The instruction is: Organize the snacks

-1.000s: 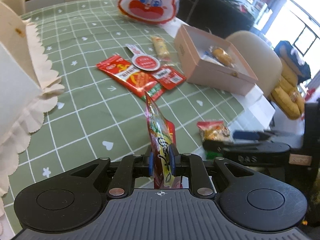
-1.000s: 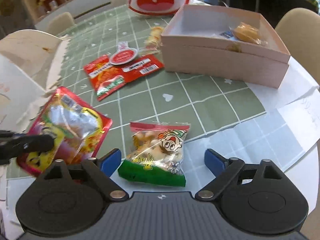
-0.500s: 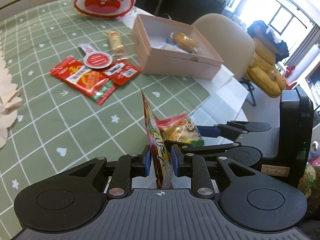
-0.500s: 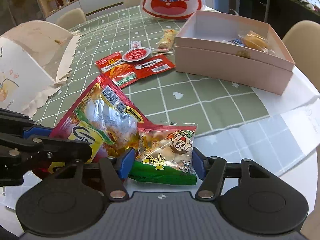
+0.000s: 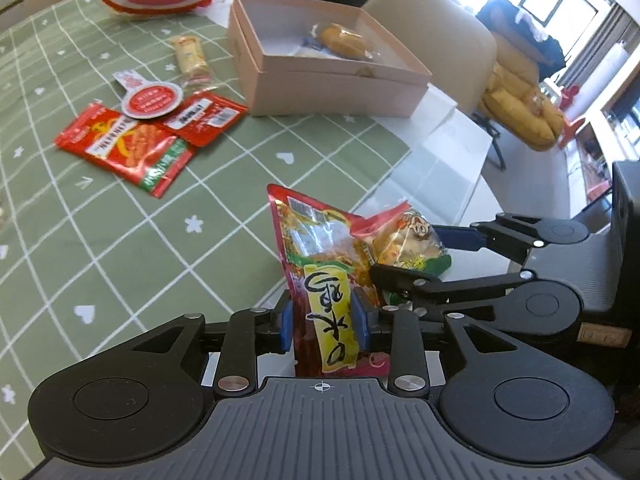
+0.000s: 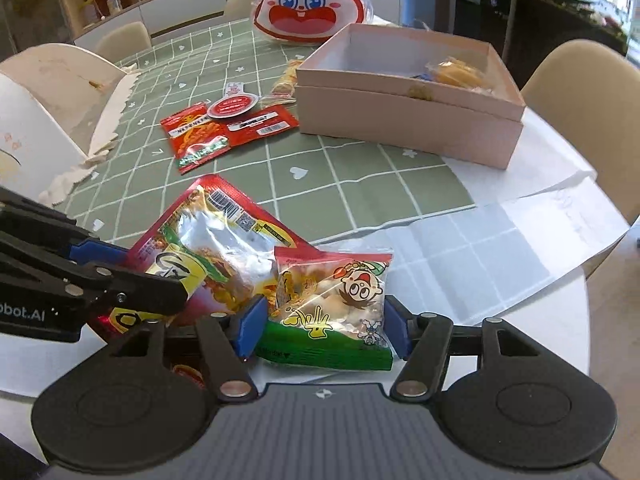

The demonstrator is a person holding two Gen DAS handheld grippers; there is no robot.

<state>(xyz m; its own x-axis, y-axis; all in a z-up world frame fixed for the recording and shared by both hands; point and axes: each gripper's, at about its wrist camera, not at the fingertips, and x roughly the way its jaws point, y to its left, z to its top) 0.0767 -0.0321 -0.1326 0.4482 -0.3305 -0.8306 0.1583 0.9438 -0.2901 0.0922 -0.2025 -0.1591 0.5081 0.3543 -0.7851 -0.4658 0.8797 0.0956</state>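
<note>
A red snack bag with a yellow label point(image 5: 320, 248) stands between the blue pads of my left gripper point(image 5: 322, 316). The jaws are opening and the pads sit at the bag's edges without pinching it. In the right wrist view the red bag point(image 6: 224, 240) leans on a small bag with a cartoon boy and a green base point(image 6: 332, 292). My right gripper point(image 6: 324, 328) is shut on that small bag, pads against both sides. The small bag point(image 5: 404, 240) and right gripper point(image 5: 416, 254) also show in the left wrist view. An open pink box point(image 6: 400, 116) holds a wrapped yellow pastry point(image 6: 460, 72).
Red sachets point(image 5: 128, 148), a round red label point(image 5: 152, 100) and a wafer packet point(image 5: 190, 58) lie on the green checked cloth. A rabbit-face bag point(image 6: 308, 4) stands at the back, a white paper box point(image 6: 32, 132) at the left. The table edge and a chair point(image 6: 580, 80) are to the right.
My left gripper carried the red bag over to the right gripper and its jaws widened; the bag turned from edge-on to face-on. The right gripper closed on the small bag.
</note>
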